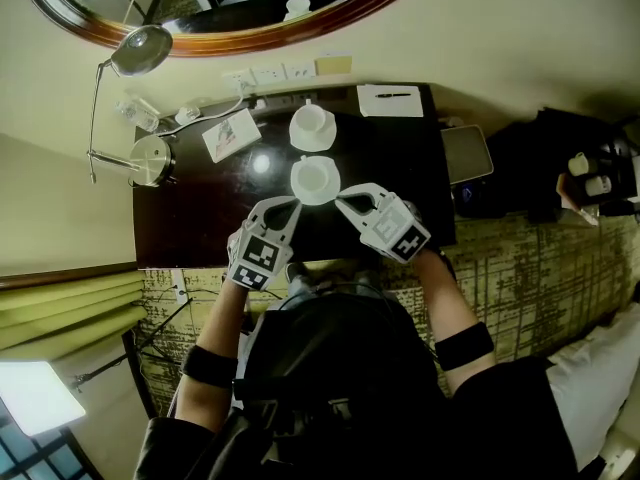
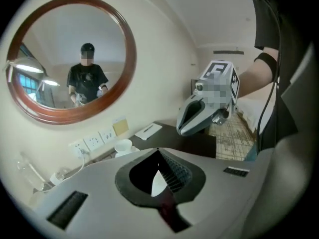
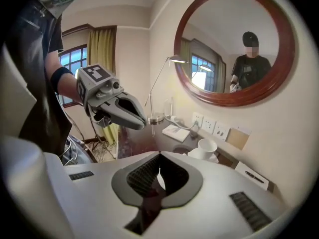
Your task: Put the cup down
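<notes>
Dark desk [image 1: 200, 218] under round mirror [image 1: 240, 13]. White cup [image 1: 315, 180] sits on desk, so I think put-down step is done. Left gripper [image 1: 288, 206] and right gripper [image 1: 345, 201] both pinched shut, holding nothing. Cup lies between their tips, not touched as far as I see. Second cup [image 1: 313, 126] stands farther back. Next: I take hands clear, no bumping cup.
</notes>
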